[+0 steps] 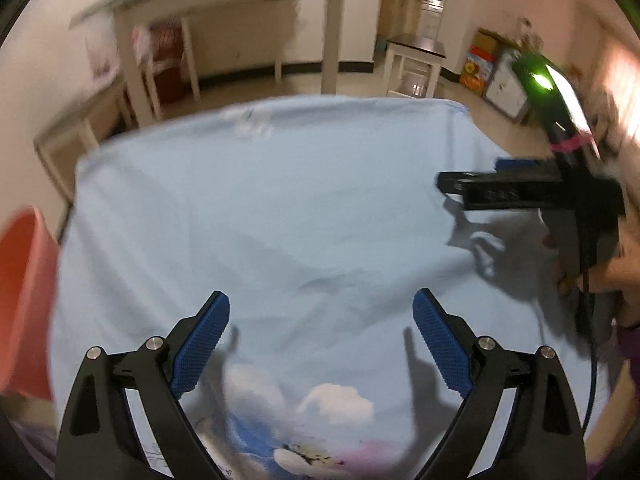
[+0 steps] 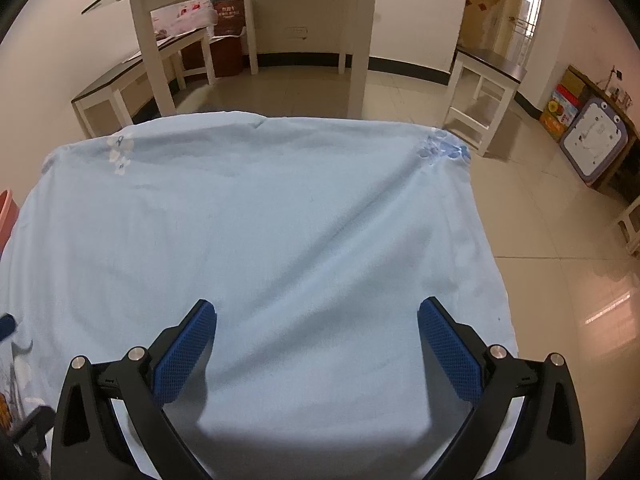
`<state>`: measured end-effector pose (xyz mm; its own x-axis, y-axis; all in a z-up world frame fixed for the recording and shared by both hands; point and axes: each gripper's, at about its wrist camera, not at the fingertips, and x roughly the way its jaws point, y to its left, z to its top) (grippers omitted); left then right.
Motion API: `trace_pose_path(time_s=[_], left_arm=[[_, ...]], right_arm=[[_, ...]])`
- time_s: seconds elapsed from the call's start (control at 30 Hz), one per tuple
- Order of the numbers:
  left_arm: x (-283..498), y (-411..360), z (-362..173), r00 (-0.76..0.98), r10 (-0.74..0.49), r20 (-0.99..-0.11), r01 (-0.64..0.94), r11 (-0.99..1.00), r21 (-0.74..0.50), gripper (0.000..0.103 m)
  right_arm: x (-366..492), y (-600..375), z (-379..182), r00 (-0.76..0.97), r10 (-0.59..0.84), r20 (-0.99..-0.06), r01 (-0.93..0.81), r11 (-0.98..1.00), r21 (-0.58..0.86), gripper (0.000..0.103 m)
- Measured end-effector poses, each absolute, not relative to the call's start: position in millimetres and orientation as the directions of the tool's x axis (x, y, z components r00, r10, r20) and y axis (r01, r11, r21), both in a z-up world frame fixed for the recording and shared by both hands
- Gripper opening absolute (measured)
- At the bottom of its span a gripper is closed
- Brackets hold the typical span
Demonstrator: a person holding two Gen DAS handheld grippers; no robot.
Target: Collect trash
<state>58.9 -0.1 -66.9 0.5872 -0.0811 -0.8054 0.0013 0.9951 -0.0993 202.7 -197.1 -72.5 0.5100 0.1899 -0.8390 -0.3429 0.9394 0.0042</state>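
Left tongs (image 1: 320,340) gape wide, empty, over the blue cloth (image 1: 280,208). Right tongs (image 2: 316,344) likewise spread, holding nothing. No trash shows on the bench; likely a search or end step. Orange bin (image 1: 24,292) at 9 o'clock. Next: locate trash. Nothing obstructs.

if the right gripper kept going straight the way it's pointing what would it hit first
Probably just the light blue cloth. The right gripper is open above it, angled down, and nothing lies on the cloth ahead; depth is unclear.
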Motion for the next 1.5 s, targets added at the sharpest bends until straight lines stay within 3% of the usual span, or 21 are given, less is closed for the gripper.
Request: trace_pose_path(time_s=[0.1, 0.23, 0.3, 0.43, 0.73, 0.93, 1.5], left_arm=[[61, 13, -69, 0.579, -0.139, -0.803, -0.018, 0.983, -0.183, 0.093], [58, 23, -54, 0.664, -0.133, -0.736, -0.012, 0.982, -0.188, 0.093], [60, 22, -57, 0.665, -0.152, -0.731, 0.008, 0.98, -0.197, 0.094], [71, 11, -74, 0.582, -0.11, -0.806, 0.021, 0.992, -0.12, 0.094], [67, -4, -73, 0.564, -0.054, -0.824, 0.074, 0.997, -0.015, 0.094], [65, 0, -72, 0.566, -0.089, -0.819, 0.075, 0.996, -0.057, 0.094], [66, -2, -77, 0.562, -0.059, -0.825, 0.077, 0.997, -0.019, 0.097]], right_arm=[[200, -198, -72, 0.507, 0.171, -0.845, -0.317, 0.948, 0.001, 0.1], [193, -201, -71, 0.506, 0.143, -0.851, -0.271, 0.963, 0.001, 0.1], [182, -204, -67, 0.518, 0.174, -0.837, -0.26, 0.965, 0.04, 0.094], [154, -208, -60, 0.561, 0.183, -0.807, -0.276, 0.961, 0.026, 0.094], [129, -223, -70, 0.527, 0.107, -0.843, -0.227, 0.974, -0.018, 0.099], [132, -224, -67, 0.525, 0.11, -0.844, -0.226, 0.974, -0.014, 0.099], [129, -217, -66, 0.531, 0.103, -0.841, -0.215, 0.976, -0.016, 0.1]])
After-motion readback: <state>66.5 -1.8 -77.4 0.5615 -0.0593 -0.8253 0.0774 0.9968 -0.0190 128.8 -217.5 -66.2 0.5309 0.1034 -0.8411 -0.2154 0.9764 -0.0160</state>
